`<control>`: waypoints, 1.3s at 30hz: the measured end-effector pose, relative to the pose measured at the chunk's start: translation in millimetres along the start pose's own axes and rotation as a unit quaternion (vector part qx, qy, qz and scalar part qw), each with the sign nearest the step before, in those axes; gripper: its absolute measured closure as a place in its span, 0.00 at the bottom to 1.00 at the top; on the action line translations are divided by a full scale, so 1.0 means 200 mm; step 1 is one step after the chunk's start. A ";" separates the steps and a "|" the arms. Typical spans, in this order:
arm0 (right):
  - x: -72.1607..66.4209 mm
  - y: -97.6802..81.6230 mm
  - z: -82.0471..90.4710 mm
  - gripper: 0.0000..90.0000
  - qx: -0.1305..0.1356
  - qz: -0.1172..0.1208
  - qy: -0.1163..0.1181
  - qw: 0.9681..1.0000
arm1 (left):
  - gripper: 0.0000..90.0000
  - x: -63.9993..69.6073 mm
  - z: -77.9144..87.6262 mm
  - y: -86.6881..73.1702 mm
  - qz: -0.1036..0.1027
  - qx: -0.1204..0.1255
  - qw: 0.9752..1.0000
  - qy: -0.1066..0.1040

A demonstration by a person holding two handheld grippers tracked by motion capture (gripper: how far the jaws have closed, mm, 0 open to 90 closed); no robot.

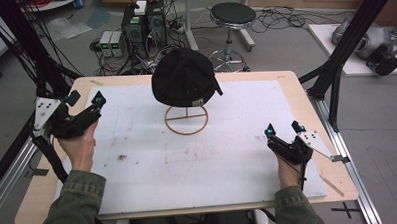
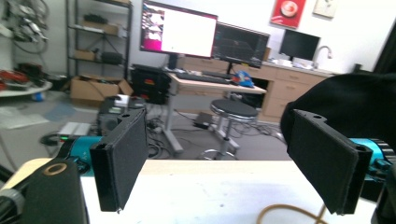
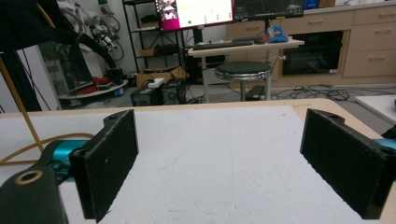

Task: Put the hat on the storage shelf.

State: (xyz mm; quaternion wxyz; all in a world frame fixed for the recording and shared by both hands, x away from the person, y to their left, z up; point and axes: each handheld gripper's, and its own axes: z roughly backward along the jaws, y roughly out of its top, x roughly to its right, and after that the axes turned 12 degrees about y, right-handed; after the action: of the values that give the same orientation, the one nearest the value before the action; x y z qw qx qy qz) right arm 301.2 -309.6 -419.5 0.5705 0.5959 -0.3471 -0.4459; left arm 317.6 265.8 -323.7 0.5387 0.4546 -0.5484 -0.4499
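A black cap (image 1: 185,77) sits on a thin wooden stand with a ring base (image 1: 186,121) at the back middle of the white foam board (image 1: 213,156). My left gripper (image 1: 86,99) is held over the board's left edge, open and holding nothing. In the left gripper view the cap (image 2: 345,100) rises behind the right jaw of that gripper (image 2: 219,144). My right gripper (image 1: 282,129) is over the board's right front, open, with bare board between its pads (image 3: 109,158). In the right gripper view (image 3: 224,149) the cap (image 3: 23,21) and stand rod (image 3: 16,100) show at the far left.
The board lies on a wooden table (image 1: 306,103) framed by black posts (image 1: 344,47). On the floor behind it are a stool (image 1: 232,21), computer boxes (image 1: 143,24) and loose cables. A few dirty marks (image 1: 122,157) dot the board.
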 end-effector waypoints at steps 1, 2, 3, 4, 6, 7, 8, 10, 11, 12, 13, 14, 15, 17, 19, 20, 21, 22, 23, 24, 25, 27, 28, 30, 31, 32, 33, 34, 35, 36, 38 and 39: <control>0.00 0.00 0.00 0.12 0.000 0.000 0.000 1.000 | 0.23 -0.01 0.01 -0.02 0.000 0.003 1.000 0.006; 0.00 0.00 0.00 0.12 -0.001 0.001 0.000 1.000 | 0.23 -0.02 0.02 -0.04 -0.001 0.005 1.000 0.013; 0.00 0.00 0.00 0.12 0.000 0.000 0.000 1.000 | 0.23 -0.03 0.03 -0.05 -0.001 0.008 1.000 0.021; 0.00 0.00 0.00 0.12 0.001 0.001 0.000 1.000 | 0.23 -0.04 0.04 -0.08 -0.004 0.007 0.999 0.032; 0.00 0.00 0.00 0.12 0.000 0.001 -0.001 1.000 | 0.24 -0.05 0.05 -0.09 -0.006 0.009 0.999 0.034; 0.00 0.00 0.00 0.12 0.000 0.001 -0.001 1.000 | 0.24 -0.06 0.05 -0.11 -0.005 0.009 0.999 0.035; 0.00 0.00 0.00 0.12 -0.003 -0.001 0.000 1.000 | 0.24 -0.07 0.06 -0.12 -0.003 0.009 0.999 0.035; 0.00 0.00 0.00 0.12 -0.003 -0.001 0.000 1.000 | 0.24 -0.08 0.08 -0.14 -0.003 0.005 0.999 0.036; 0.00 0.00 0.00 0.12 -0.003 -0.001 0.000 1.000 | 0.24 -0.08 0.09 -0.16 -0.007 0.009 0.999 0.040; 0.00 0.00 0.00 0.12 -0.004 -0.001 -0.002 1.000 | 0.24 -0.09 0.10 -0.18 -0.013 0.010 0.999 0.044; 0.00 -0.01 0.00 0.12 -0.005 0.001 -0.002 1.000 | 0.25 -0.09 0.11 -0.19 -0.018 0.009 0.999 0.048; 0.00 -0.01 0.00 0.12 -0.005 0.001 -0.002 1.000 | 0.25 -0.10 0.12 -0.21 -0.024 0.006 0.998 0.051; 0.00 -0.01 0.00 0.12 -0.005 0.001 -0.002 1.000 | 0.25 -0.11 0.12 -0.22 -0.025 0.005 0.998 0.055; 0.00 -0.01 0.00 0.12 -0.006 -0.002 -0.002 1.000 | 0.25 -0.12 0.13 -0.25 -0.027 0.000 0.998 0.061; 0.00 -0.01 0.01 0.12 -0.005 -0.002 -0.002 1.000 | 0.25 -0.13 0.15 -0.28 -0.034 -0.002 0.997 0.069; 0.00 -0.01 0.01 0.12 -0.004 -0.007 -0.004 1.000 | 0.25 -0.13 0.15 -0.29 -0.038 -0.004 0.997 0.073; 0.01 -0.01 0.01 0.12 -0.003 -0.006 -0.005 1.000 | 0.25 -0.13 0.16 -0.30 -0.040 -0.002 0.996 0.075; 0.01 -0.01 0.02 0.12 -0.003 -0.009 -0.005 1.000 | 0.25 -0.14 0.16 -0.32 -0.043 -0.001 0.996 0.079; 0.01 -0.02 0.02 0.12 -0.003 -0.012 -0.006 1.000 | 0.25 -0.14 0.16 -0.33 -0.046 -0.003 0.996 0.082; 0.01 -0.02 0.02 0.12 -0.003 -0.014 -0.005 1.000 | 0.25 -0.15 0.17 -0.35 -0.049 -0.008 0.995 0.086; 0.01 -0.02 0.02 0.12 -0.003 -0.014 -0.005 1.000 | 0.25 -0.15 0.17 -0.35 -0.049 -0.008 0.995 0.086; 0.02 -0.02 0.02 0.12 -0.003 -0.014 -0.006 1.000 | 0.25 -0.15 0.17 -0.37 -0.051 -0.008 0.995 0.091; 0.02 -0.02 0.02 0.12 -0.004 -0.016 -0.005 1.000 | 0.25 -0.15 0.18 -0.38 -0.051 -0.003 0.994 0.093; 0.01 -0.02 0.02 0.12 -0.005 -0.017 -0.004 1.000 | 0.25 -0.16 0.18 -0.39 -0.054 -0.006 0.994 0.096; 0.01 -0.02 0.02 0.12 -0.006 -0.018 -0.004 1.000 | 0.25 -0.16 0.18 -0.41 -0.055 -0.010 0.994 0.097; 0.01 -0.03 0.02 0.12 -0.005 -0.017 -0.003 1.000 | 0.25 -0.16 0.18 -0.41 -0.055 -0.010 0.994 0.097; 0.01 -0.03 0.02 0.12 -0.005 -0.017 -0.003 1.000 | 0.25 -0.17 0.18 -0.41 -0.055 -0.014 0.994 0.095; 0.02 -0.03 0.02 0.12 -0.009 -0.015 -0.003 1.000 | 0.24 -0.17 0.18 -0.42 -0.055 -0.017 0.994 0.095; 0.01 -0.03 0.02 0.12 -0.010 -0.017 -0.003 1.000 | 0.24 -0.17 0.19 -0.43 -0.056 -0.020 0.994 0.095; 0.01 -0.03 0.02 0.12 -0.010 -0.017 -0.003 1.000 | 0.24 -0.18 0.19 -0.44 -0.055 -0.020 0.994 0.096; 0.01 -0.03 0.02 0.12 -0.011 -0.016 -0.004 1.000 | 0.24 -0.18 0.20 -0.46 -0.057 -0.021 0.993 0.099; 0.02 -0.03 0.02 0.12 -0.011 -0.014 -0.005 1.000 | 0.24 -0.19 0.20 -0.47 -0.054 -0.025 0.993 0.100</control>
State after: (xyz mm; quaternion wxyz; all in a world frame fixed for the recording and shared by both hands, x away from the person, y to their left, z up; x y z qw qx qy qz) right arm 298.6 -312.9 -426.3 0.5692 0.5922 -0.3363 -0.4607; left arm 278.9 286.0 -422.9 0.5771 0.5125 -0.4547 -0.4444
